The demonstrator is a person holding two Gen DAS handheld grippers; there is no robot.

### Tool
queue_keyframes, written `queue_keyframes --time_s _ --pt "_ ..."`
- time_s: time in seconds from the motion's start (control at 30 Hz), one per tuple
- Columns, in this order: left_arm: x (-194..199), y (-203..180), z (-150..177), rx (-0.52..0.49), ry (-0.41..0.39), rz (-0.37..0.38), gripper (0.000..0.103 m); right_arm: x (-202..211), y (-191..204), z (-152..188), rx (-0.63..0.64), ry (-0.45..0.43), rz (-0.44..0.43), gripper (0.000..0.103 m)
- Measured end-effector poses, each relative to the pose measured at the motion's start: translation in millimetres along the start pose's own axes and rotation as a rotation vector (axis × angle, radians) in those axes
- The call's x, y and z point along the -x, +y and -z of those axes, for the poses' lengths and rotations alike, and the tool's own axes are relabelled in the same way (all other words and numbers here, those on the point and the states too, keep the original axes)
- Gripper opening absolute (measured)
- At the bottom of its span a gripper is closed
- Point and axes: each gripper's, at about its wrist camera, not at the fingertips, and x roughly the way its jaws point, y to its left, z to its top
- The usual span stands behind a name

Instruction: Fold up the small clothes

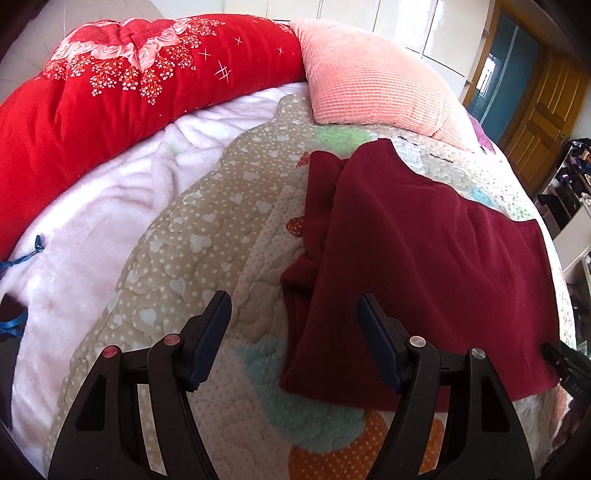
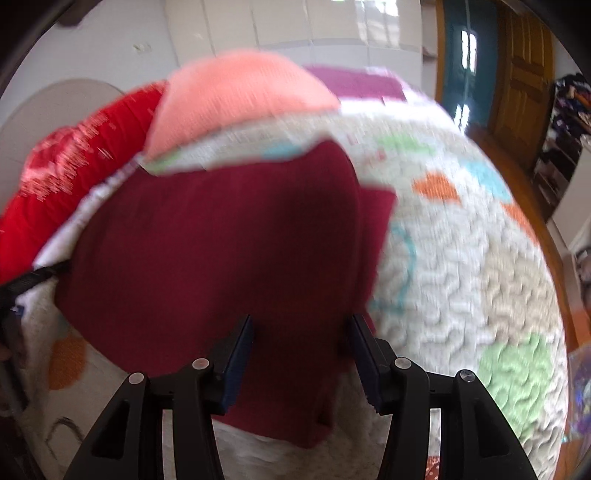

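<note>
Left claw point(image 1: 293, 339) is hanging spread wide over the quilt point(image 1: 207, 229), gripping nothing; its right finger is overlapping the near-left edge of the maroon garment point(image 1: 417, 236). Right claw point(image 2: 301, 356) is sitting partly spread astride the garment's near edge, pads not pressing. Garment is lying folded on the bed. Pink pillow point(image 1: 373, 85) and red floral comforter point(image 1: 110, 88) are crowding the far side; open quilt is lying left.

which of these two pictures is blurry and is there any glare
Right wrist view: motion-smeared, the quilt and dark red garment streaked. Left wrist view: sharp on the garment; fisheye bends the bed; glare on the glossy white wall.
</note>
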Motion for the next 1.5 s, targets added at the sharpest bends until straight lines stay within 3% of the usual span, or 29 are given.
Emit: queue_keyframes --time_s 0.17,0.4,0.83,1.1,1.3,1.5 --pt "14.7 -0.6 2.5 -0.007 -0.019 -0.002 0.071 17.9 -4.1 4.7 -0.033 -0.028 -0.050 0.051" --pt "32.7 0.7 6.9 -0.005 -0.041 -0.009 0.071 49.4 18.8 3.3 0.029 -0.096 -0.078 0.051" --pt "54.9 7.1 16.6 0.013 -0.065 0.001 0.071 42.2 48.9 13.1 0.041 -0.062 -0.143 0.051" --pt "41.3 3.6 19.2 0.021 -0.070 0.031 0.072 31.1 70.6 7.1 0.054 -0.061 -0.175 0.053" --pt "19.1 -3.5 18.6 -0.004 -0.044 0.023 0.072 25.8 72.3 0.2 0.066 -0.079 -0.143 0.053" --pt "4.4 -9.3 12.0 -0.014 -0.035 0.030 0.072 23.1 46.3 -1.9 0.052 -0.098 -0.066 0.054"
